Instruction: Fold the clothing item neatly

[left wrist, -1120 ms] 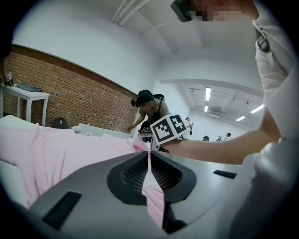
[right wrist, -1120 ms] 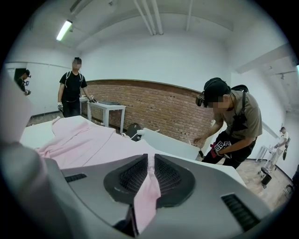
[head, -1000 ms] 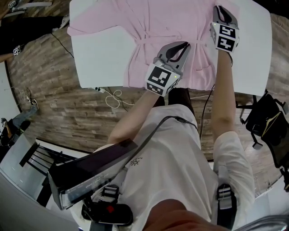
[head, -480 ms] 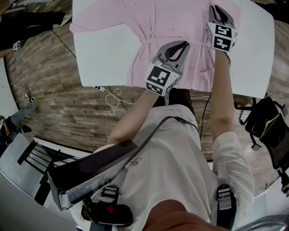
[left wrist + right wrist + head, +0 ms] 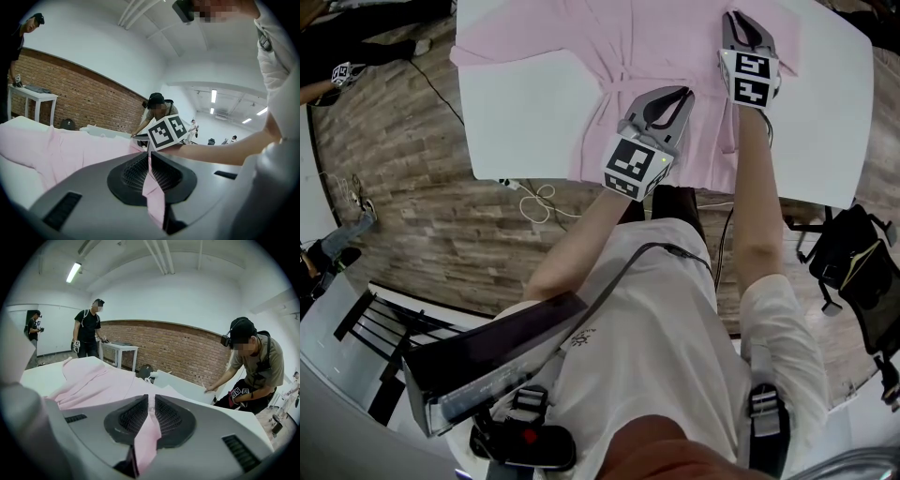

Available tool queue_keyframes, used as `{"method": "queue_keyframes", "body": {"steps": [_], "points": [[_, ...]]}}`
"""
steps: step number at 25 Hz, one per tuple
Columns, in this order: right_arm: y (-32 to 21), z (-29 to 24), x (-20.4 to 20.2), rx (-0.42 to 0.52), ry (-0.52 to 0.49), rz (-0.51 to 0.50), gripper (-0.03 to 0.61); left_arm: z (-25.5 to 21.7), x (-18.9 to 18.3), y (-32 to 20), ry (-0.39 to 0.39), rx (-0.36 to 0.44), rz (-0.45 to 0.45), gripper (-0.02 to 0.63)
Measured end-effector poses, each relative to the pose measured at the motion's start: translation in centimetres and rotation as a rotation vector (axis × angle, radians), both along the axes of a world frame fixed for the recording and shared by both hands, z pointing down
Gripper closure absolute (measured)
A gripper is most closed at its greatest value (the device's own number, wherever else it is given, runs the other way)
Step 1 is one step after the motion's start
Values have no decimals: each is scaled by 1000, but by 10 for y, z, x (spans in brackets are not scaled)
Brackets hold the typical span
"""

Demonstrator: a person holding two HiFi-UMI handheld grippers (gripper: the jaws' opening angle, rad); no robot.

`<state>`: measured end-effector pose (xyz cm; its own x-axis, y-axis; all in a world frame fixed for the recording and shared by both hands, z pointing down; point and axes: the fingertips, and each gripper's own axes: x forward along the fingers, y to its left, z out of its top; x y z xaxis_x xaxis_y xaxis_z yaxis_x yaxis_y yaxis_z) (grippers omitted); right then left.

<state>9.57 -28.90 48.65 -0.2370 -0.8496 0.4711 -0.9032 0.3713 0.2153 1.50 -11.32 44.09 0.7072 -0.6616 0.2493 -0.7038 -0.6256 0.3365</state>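
Underfoot, floor (image 5: 422,234): brown wood planks on the near and left sides of the table; white cable (image 5: 540,200) looped on it just beside the table's near edge.
worktop (image 5: 525,122): white and wide, bare at the near left and along the right side.
garment (image 5: 656,42): pink, robe-like, spread over the far and middle part of the worktop; one sleeve (image 5: 492,52) stretched out to the left, tie band across the waist, hem close to the near edge.
black bag (image 5: 853,253): off the worktop's near right corner, well apart from the garment.
left gripper (image 5: 682,92): over the middle of the garment, just beside the waist band, marker cube toward the person; jaws pressed together on a thin fold of pink cloth (image 5: 152,190), which runs out between the pads in the left gripper view.
right gripper (image 5: 737,19): farther across the worktop, on the garment's right part; jaws narrow, clamped on a thicker pleat of the same cloth (image 5: 147,437).
bystanders, in the right gripper view: one standing in black (image 5: 88,329), one in a cap (image 5: 253,366) bent over a second white table in front of a brick wall (image 5: 178,352).
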Motion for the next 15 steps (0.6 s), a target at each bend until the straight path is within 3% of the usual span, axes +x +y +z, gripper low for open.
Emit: {"method": "queue_keyframes", "body": {"steps": [15], "points": [[-2, -3, -76, 3, -11, -103, 531, -3, -31, -2, -6, -1, -27, 612]]}}
